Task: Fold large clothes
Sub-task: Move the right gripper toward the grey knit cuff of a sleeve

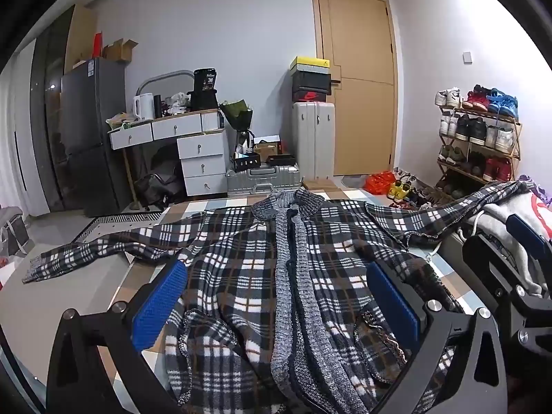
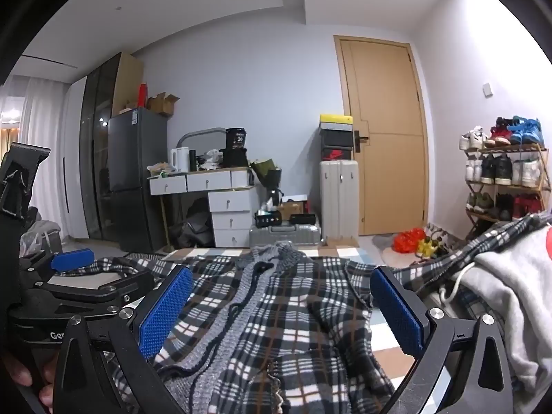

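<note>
A black, white and brown plaid cardigan point(image 1: 241, 269) with a grey knit collar and front band lies spread face up on the bed, collar far from me. Its left sleeve point(image 1: 86, 258) hangs off the bed's left edge; its right sleeve point(image 1: 448, 207) drapes over a pile at the right. My left gripper point(image 1: 279, 300) is open and empty, low over the cardigan's lower front. My right gripper point(image 2: 281, 307) is open and empty over the cardigan's point(image 2: 293, 310) right half. The right gripper shows at the right edge of the left wrist view point(image 1: 517, 269).
A grey hoodie point(image 2: 510, 283) lies piled on the bed at the right. The bed has a checked cover point(image 1: 445, 269). Beyond it stand a silver suitcase point(image 1: 265, 176), a white drawer desk point(image 1: 200, 148), a dark fridge point(image 1: 89, 131), a shoe rack point(image 1: 483, 138) and a wooden door point(image 1: 358, 79).
</note>
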Action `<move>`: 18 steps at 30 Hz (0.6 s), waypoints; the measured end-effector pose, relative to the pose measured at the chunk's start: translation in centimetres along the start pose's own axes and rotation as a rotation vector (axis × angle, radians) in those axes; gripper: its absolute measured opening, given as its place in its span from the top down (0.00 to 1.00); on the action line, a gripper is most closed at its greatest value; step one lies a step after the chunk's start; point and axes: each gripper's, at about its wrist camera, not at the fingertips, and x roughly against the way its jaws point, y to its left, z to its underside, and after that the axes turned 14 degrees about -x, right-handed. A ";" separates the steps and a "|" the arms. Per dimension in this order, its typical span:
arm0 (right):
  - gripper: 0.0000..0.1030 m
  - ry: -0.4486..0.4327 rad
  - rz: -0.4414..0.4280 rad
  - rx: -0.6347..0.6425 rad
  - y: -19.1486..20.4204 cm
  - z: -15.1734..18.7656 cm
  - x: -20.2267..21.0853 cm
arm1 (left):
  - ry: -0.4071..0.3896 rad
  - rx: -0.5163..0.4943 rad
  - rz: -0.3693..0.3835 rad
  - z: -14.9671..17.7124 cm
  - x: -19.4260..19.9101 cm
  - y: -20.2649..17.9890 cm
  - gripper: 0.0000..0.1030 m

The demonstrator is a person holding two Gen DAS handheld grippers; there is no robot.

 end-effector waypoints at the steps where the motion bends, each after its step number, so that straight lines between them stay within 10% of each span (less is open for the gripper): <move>1: 0.00 0.000 0.000 -0.002 0.0 0.0 0.0 | 0.000 -0.002 -0.001 0.0 0.0 0.1 0.01; 18: 0.00 0.005 0.022 -0.021 -0.5 -0.1 -0.1 | 0.000 -0.046 -0.032 -0.2 0.2 -0.2 0.01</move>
